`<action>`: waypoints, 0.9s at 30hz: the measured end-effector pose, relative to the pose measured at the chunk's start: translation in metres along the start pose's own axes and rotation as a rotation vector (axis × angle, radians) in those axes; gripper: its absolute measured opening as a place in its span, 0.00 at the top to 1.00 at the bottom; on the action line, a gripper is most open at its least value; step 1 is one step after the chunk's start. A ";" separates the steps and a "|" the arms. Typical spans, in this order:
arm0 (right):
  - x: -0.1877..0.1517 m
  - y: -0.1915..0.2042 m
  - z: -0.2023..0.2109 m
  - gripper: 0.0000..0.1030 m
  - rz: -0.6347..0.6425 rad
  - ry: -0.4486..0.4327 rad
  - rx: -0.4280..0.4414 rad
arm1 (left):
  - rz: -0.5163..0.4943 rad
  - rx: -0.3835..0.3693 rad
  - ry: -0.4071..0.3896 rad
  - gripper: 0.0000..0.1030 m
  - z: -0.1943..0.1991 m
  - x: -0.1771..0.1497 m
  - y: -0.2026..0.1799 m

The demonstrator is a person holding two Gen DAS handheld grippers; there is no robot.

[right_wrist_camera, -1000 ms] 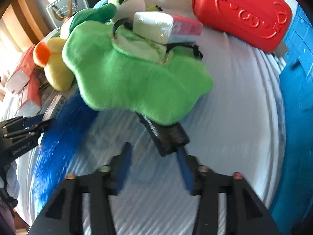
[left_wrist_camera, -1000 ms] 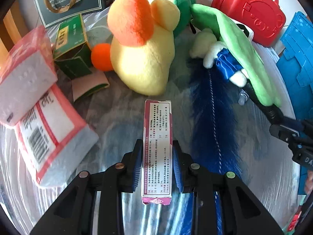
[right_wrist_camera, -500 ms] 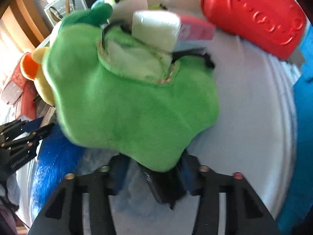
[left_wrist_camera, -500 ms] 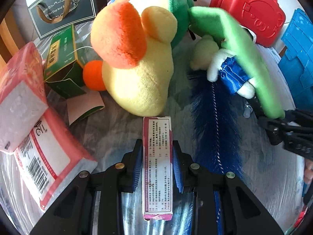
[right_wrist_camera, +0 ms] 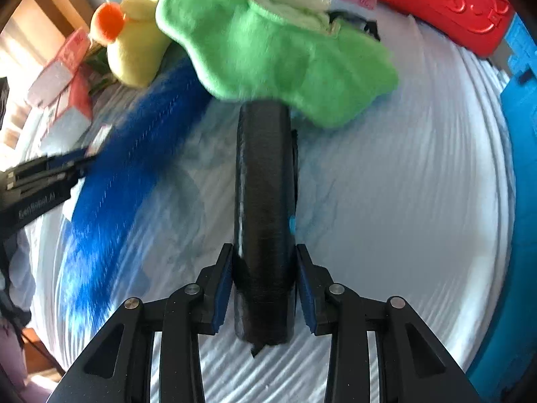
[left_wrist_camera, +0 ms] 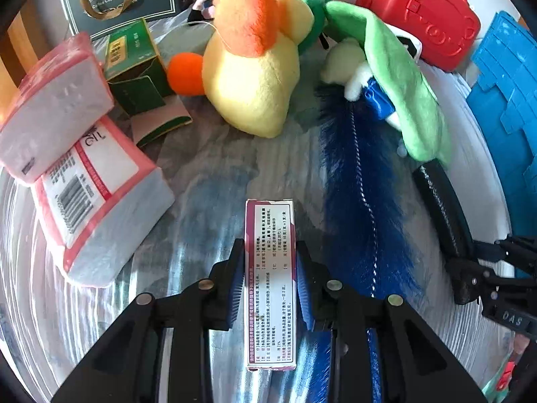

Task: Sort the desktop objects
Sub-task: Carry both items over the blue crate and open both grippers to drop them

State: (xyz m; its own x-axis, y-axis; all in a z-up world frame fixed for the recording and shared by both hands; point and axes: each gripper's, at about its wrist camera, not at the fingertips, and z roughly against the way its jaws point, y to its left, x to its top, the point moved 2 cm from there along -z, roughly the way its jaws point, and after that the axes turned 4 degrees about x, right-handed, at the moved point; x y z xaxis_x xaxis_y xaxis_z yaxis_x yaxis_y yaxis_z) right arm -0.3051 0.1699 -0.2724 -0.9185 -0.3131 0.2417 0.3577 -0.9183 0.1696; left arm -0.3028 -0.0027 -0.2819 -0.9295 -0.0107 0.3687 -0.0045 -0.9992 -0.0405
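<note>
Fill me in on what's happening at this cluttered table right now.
A person is sorting desk clutter with two handheld grippers. The left gripper is shut on a slim printed box, held above the table. The right gripper has just closed its jaws on a black handle whose far end runs under the green plush. A blue feather duster, yellow plush and tissue packs lie around.

Bare surface (right_wrist_camera: 419,201) lies open at three o'clock; green plush (right_wrist_camera: 285,60) blocks twelve, blue duster (right_wrist_camera: 127,154) blocks nine.
</note>
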 end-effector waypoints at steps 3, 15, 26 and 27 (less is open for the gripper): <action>0.020 0.001 0.000 0.65 -0.008 -0.044 -0.001 | -0.004 0.010 -0.031 0.73 0.011 -0.008 0.001; 0.025 0.021 0.020 0.67 0.009 -0.110 -0.074 | -0.027 0.003 -0.178 0.73 0.069 0.015 -0.003; -0.011 0.044 0.167 0.67 -0.021 -0.474 -0.059 | -0.080 -0.039 -0.451 0.73 0.201 -0.012 -0.017; -0.015 0.050 0.176 0.67 -0.018 -0.496 -0.064 | -0.089 -0.047 -0.473 0.73 0.212 -0.015 -0.019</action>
State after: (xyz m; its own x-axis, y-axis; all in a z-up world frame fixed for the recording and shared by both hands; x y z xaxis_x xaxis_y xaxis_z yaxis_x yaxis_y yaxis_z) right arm -0.2438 0.1709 -0.0991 -0.7276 -0.1583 0.6675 0.3169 -0.9405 0.1224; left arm -0.2110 0.0085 -0.0898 -0.6551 0.0473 0.7541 -0.1033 -0.9943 -0.0273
